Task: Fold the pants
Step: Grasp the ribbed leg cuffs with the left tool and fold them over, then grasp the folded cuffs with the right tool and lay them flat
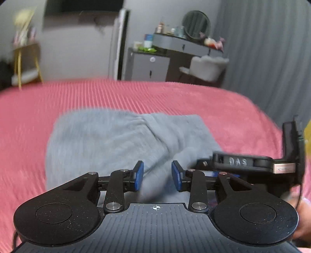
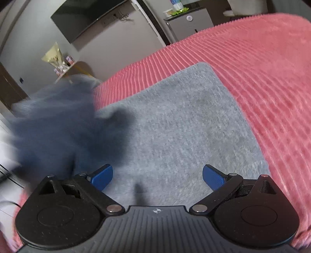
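Note:
Grey pants lie folded on the pink ribbed bedspread. My left gripper is open, just above the near edge of the pants, with nothing between its blue pads. The right gripper's body shows at the right, low over the pants. In the right wrist view the pants lie flat as a grey rectangle. My right gripper is wide open above them. A blurred, raised fold of the pants hangs at the left, in motion.
The bedspread extends on all sides of the pants. Beyond the bed stand a grey cabinet, a dresser with a round mirror, a white chair and a yellow-legged stand. A wall TV hangs behind.

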Action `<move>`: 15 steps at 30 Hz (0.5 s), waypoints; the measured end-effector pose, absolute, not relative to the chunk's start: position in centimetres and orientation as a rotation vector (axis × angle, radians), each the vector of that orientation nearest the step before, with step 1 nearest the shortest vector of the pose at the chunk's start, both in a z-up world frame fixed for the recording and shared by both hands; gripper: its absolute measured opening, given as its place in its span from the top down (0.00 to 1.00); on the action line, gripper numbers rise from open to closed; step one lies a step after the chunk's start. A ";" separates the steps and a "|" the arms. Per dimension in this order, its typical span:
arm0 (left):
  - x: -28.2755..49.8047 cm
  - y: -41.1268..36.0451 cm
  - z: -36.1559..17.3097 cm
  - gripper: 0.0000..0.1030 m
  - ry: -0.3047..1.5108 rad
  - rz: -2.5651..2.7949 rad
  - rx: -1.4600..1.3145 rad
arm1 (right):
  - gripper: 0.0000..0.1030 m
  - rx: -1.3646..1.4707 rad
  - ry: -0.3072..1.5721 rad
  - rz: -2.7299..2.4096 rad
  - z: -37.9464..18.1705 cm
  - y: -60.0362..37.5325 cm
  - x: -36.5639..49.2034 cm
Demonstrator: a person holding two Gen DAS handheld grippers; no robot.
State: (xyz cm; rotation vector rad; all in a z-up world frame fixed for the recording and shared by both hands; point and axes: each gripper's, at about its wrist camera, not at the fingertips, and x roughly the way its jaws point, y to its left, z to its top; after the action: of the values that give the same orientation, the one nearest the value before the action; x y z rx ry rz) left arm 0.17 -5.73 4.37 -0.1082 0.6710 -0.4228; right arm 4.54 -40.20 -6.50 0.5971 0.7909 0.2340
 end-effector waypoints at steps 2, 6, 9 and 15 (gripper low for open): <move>-0.1 -3.7 4.3 0.44 0.692 -0.382 -0.199 | 0.07 0.639 0.824 0.220 -6.7 -40.8 4.4; -0.3 1.1 4.8 0.28 0.642 -0.132 -0.257 | 0.08 0.841 0.811 0.275 -6.4 -42.4 4.0; 0.0 3.1 3.8 0.25 0.649 0.018 -0.254 | 0.08 1.018 0.837 0.362 -6.9 -42.3 4.6; 1.2 4.8 0.6 0.26 0.783 -0.003 -0.458 | 0.06 1.062 0.982 0.364 -9.0 -38.7 8.1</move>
State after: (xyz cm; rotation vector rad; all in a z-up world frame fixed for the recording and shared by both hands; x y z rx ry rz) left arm 1.16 4.77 0.57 -0.4579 0.7833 -0.0031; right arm 8.12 -38.70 -8.98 1.0621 0.9823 0.3642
